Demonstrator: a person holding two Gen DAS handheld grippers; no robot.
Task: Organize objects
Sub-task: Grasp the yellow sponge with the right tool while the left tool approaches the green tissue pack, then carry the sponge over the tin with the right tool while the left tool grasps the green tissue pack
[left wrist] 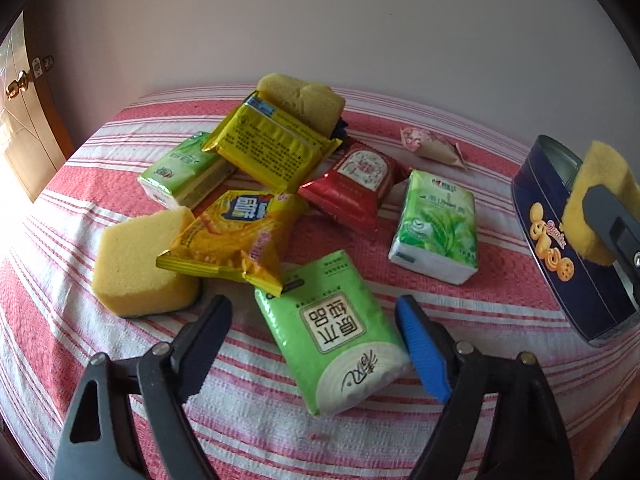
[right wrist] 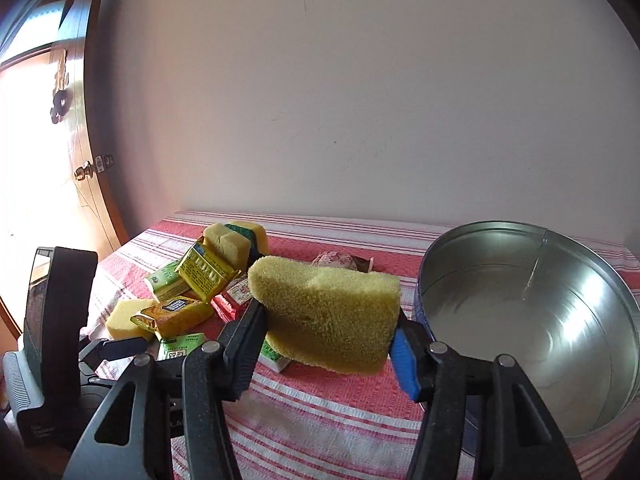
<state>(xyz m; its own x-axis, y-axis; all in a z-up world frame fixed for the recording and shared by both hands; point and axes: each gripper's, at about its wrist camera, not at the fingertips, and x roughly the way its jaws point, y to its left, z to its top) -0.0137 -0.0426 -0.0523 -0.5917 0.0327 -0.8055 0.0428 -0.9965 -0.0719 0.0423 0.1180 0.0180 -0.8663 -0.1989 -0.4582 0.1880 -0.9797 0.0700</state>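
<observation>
A green tissue pack [left wrist: 332, 332] lies on the red-and-white striped cloth [left wrist: 280, 432], between the fingers of my left gripper [left wrist: 316, 340]. The jaws stand open around it; the blue pad [left wrist: 424, 356] is close to its edge and the black finger [left wrist: 204, 340] is clear of it. My right gripper [right wrist: 328, 328] is shut on a yellow sponge [right wrist: 328, 304] and holds it above the cloth, just left of the open blue cookie tin [right wrist: 580, 272]. The left wrist view shows that sponge [left wrist: 596, 184] in front of the tin [left wrist: 560, 248]. The tin looks empty inside.
A pile sits mid-table: a yellow sponge [left wrist: 136, 260], a yellow snack bag [left wrist: 236, 236], a red packet [left wrist: 356, 188], two more green tissue packs [left wrist: 436, 224] [left wrist: 184, 168], a yellow packet [left wrist: 272, 144], a sponge behind [left wrist: 304, 100]. A small pink wrapper [left wrist: 432, 146] lies apart. Wall behind, wooden door [left wrist: 24, 120] left.
</observation>
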